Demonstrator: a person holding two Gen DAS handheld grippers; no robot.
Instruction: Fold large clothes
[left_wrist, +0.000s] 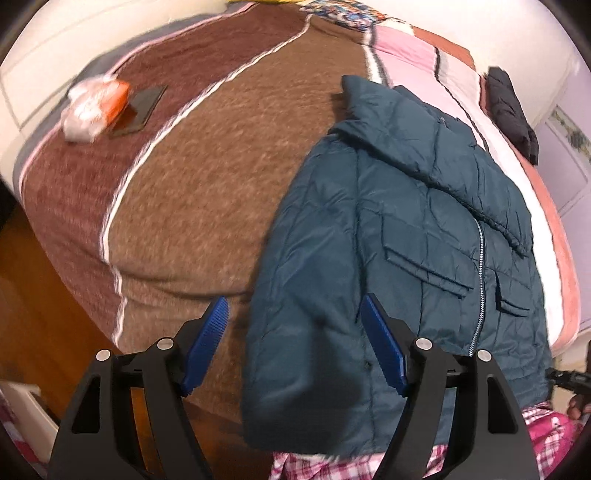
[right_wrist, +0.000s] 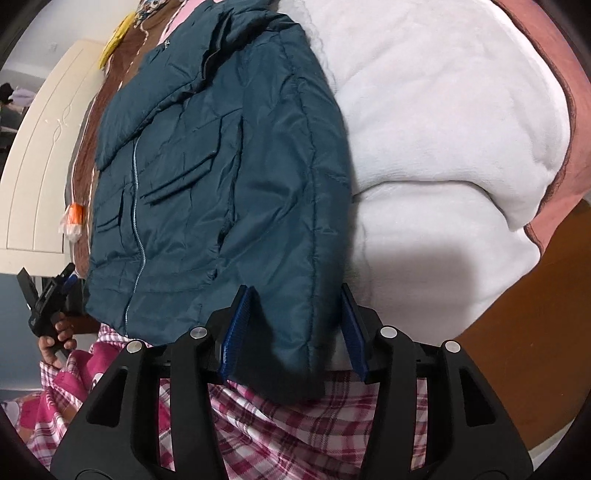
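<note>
Both tongs, left (left_wrist: 295, 347) and right (right_wrist: 297, 328), gape unpinched over the teal jacket (left_wrist: 399, 240) beside a plastic packet (left_wrist: 94, 109).

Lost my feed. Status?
Left gripper, right gripper open, each straddling a sleeve. Teal jacket flat, zipped, unfolded. Nothing blocking.

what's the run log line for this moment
stage: pre-grasp | jacket: flat, zipped | left claw: open at sleeve | right claw: open around other sleeve
</note>
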